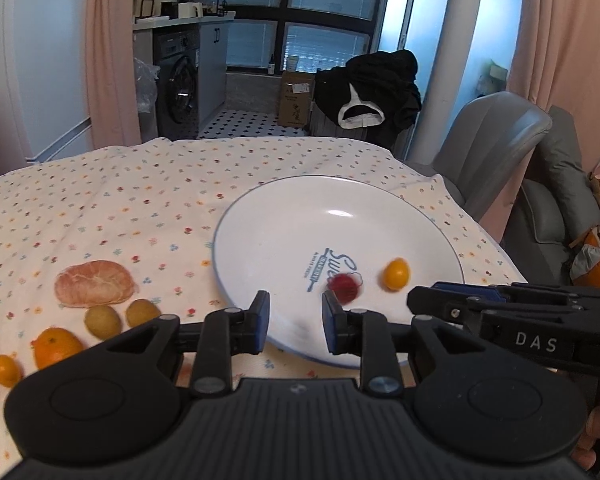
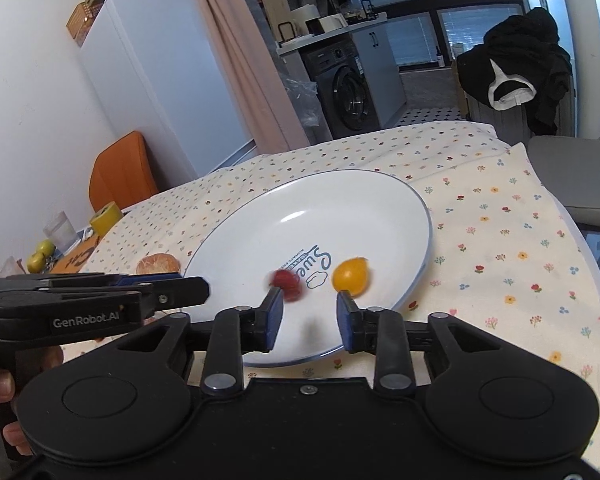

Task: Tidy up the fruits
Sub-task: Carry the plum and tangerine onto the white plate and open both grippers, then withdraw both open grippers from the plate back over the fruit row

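- A lived-in home, small flat by the look of it: dining corner opening straight onto a kitchen.
- The surface (image 1: 140, 208) wears a cream floral cloth, with a white plate (image 1: 284, 216) and loose fruit on it.
- Washing machine (image 1: 180, 84) built in under a counter (image 1: 184, 20) that carries a kettle-like jug, a board and a spice rack.
- Tall white fridge (image 2: 160, 68) with boxes on top.
- Pink curtains (image 1: 108, 52) hang at the doorway.
- Black clothes (image 1: 380, 84) dumped over a basket by the big dark window (image 1: 324, 4).
- Grey padded chair (image 1: 496, 140) pulled close; orange chair (image 2: 120, 172) by the wall.
- Black-and-white tiled floor (image 1: 244, 120) beyond.
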A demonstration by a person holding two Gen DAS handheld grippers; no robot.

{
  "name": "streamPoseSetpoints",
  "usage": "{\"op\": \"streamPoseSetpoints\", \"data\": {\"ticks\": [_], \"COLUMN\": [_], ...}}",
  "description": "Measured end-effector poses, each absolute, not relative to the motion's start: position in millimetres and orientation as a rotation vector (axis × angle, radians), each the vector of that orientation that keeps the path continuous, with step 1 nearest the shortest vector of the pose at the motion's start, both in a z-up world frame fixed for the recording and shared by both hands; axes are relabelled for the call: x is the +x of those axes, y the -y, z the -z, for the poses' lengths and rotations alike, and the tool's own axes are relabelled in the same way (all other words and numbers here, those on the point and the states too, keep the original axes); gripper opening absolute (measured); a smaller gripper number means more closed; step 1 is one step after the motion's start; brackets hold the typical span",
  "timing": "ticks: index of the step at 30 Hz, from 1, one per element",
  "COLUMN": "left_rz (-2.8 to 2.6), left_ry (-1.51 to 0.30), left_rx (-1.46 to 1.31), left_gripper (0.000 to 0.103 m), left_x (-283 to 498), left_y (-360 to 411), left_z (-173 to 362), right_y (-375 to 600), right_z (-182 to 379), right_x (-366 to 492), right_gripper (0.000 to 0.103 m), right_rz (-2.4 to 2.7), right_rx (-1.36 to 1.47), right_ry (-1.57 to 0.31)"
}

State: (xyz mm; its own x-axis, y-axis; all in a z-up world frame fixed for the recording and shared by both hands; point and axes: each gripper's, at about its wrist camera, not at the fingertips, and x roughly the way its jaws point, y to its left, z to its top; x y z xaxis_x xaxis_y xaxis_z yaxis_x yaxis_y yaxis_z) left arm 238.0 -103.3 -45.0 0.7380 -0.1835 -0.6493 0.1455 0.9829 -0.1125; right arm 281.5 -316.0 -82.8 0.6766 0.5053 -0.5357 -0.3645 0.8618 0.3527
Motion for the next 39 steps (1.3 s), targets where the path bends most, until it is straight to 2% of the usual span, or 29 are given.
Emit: {"op": "streamPoseSetpoints", "data": {"ticks": [3, 5, 6, 9, 10, 11, 14, 20, 39], "left_rz": [0.167, 0.157, 0.150, 0.132, 0.124, 0.114, 0.077, 0.040, -0.022], "left_ry": [-0.710, -0.706, -0.705, -0.690, -0.676, -0.660, -0.627, -0.603, -0.575], "left_rx": [-0.072, -0.078, -0.082, -0.098, -0.104, -0.108, -0.116, -0.140, -0.164], "left_gripper": [0.029, 0.039, 0.041, 0.060, 0.070, 0.080, 0.090, 0.097, 0.098], "left_x": [231.1, 225.8, 223.1, 214.0, 210.0, 205.8, 193.8, 176.5, 130.3], "left_y": [95.8, 90.6, 87.8, 79.2, 75.7, 72.5, 62.9, 45.8, 1.6], "left_z": [40.3, 37.2, 35.4, 29.2, 27.1, 25.2, 20.6, 14.4, 7.6], "right_y": [318.1, 318.4, 318.7, 318.3, 318.2, 318.2, 315.3, 304.1, 262.4], "right_z": [78.5, 74.6, 72.3, 66.2, 64.7, 63.1, 59.1, 54.3, 47.4], "right_x": [275.8, 270.6, 268.2, 261.9, 259.9, 257.8, 252.2, 242.1, 217.9], "right_gripper": [0.050, 0.066, 0.069, 0.086, 0.096, 0.100, 0.101, 0.103, 0.103], "right_rz": [-0.484, -0.469, -0.462, -0.448, -0.449, -0.453, -0.457, -0.492, -0.569], "right_rx": [0.250, 0.260, 0.264, 0.270, 0.277, 0.283, 0.279, 0.265, 0.166], "right_ry": [-0.643, -0.618, -0.603, -0.573, -0.569, -0.565, -0.556, -0.560, -0.552]}}
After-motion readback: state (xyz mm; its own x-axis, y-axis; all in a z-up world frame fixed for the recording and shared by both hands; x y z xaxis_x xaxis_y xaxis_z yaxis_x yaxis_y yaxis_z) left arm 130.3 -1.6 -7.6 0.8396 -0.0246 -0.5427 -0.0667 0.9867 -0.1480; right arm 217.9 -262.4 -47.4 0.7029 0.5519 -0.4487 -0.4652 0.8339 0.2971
